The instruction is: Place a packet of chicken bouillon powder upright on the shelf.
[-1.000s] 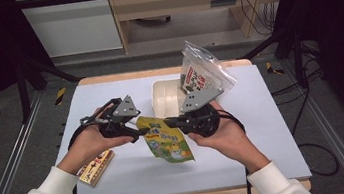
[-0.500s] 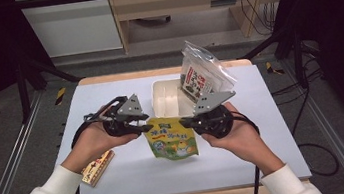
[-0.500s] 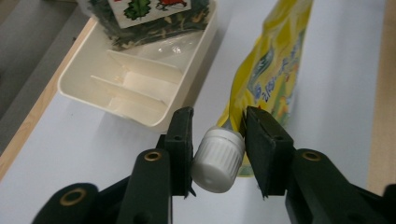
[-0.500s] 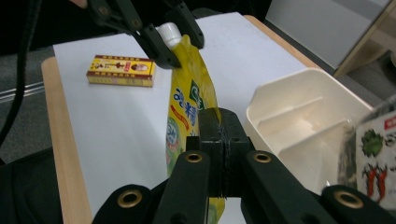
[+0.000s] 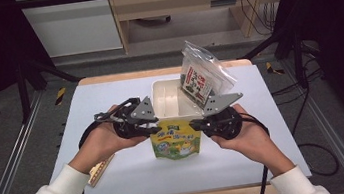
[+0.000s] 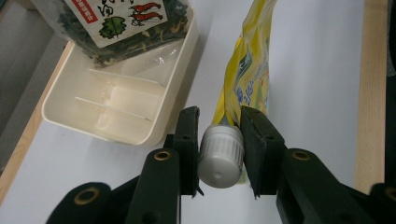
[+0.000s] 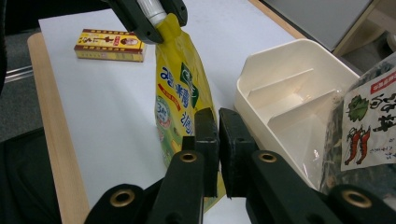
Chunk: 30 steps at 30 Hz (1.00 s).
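Observation:
A yellow-green spout pouch hangs upright over the white table, just in front of a white divided tray. My left gripper is shut on the pouch's grey cap, which sits squeezed between the two jaws. My right gripper comes in from the other side. Its jaws are pressed together on the pouch's side edge. In the right gripper view the left gripper holds the spout at the top. A clear bag of dried seaweed leans in the tray's far right corner.
A small yellow and brown box lies near the table's front left, beside my left forearm. The tray has open compartments next to the pouch. The table's wooden edge runs along the back.
The pouch has turned from lying tilted to hanging upright and has shifted slightly right. Both hands moved with it, and the right gripper has settled at its side.

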Motion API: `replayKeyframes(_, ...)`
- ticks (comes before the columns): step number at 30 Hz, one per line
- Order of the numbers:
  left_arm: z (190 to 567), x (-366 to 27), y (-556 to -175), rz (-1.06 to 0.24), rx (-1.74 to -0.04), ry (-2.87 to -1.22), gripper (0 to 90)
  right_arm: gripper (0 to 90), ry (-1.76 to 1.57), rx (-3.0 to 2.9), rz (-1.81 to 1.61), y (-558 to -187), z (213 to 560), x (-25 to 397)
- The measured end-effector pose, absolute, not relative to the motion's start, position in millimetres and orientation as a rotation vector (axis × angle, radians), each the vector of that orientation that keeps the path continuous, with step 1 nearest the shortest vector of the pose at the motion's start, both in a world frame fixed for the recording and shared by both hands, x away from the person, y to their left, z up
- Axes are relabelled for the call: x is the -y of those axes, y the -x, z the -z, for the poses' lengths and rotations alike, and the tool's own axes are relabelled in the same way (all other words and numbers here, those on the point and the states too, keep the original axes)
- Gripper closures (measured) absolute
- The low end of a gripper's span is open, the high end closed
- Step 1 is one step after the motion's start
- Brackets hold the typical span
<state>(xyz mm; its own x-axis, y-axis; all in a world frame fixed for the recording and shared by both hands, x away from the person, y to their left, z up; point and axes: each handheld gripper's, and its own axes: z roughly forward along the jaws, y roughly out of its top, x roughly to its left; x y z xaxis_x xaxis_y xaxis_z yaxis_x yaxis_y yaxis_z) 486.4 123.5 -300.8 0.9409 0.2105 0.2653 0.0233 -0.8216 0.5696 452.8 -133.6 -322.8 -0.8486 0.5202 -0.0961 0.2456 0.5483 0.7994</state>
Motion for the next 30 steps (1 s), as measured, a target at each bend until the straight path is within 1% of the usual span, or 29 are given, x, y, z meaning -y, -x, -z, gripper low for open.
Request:
replayKeyframes(3, 301, -124, -486, -0.421, -0.165, -2.505, 67.8, 80.8, -0.625, -2.466, -1.203, -455, 323, 134)
replayKeyframes(9, 300, -124, -486, -0.425, -0.155, -2.513, 67.9, 66.3, -0.610, -2.474, -1.161, -461, 324, 125)
replayKeyframes(12, 300, -124, -485, -0.423, -0.153, -2.514, 67.9, 62.3, -0.595, -2.492, -1.135, -463, 323, 119)
replayKeyframes(15, 300, -124, -485, -0.424, -0.151, -2.515, 67.9, 60.8, -0.586, -2.515, -1.100, -465, 321, 113)
replayKeyframes(18, 301, -124, -485, -0.422, -0.154, -2.510, 67.9, 61.6, -0.570, -2.545, -1.079, -467, 317, 108)
replayKeyframes(21, 301, -124, -485, -0.421, -0.154, -2.510, 67.9, 64.7, -0.544, -2.570, -1.056, -470, 315, 102)
replayKeyframes(24, 300, -124, -484, -0.424, -0.149, -2.513, 67.9, 69.3, -0.540, -2.602, -1.030, -474, 314, 98)
replayKeyframes(30, 301, -125, -485, -0.431, -0.149, -2.511, 67.4, 83.3, -0.564, -2.653, -1.019, -480, 317, 94)
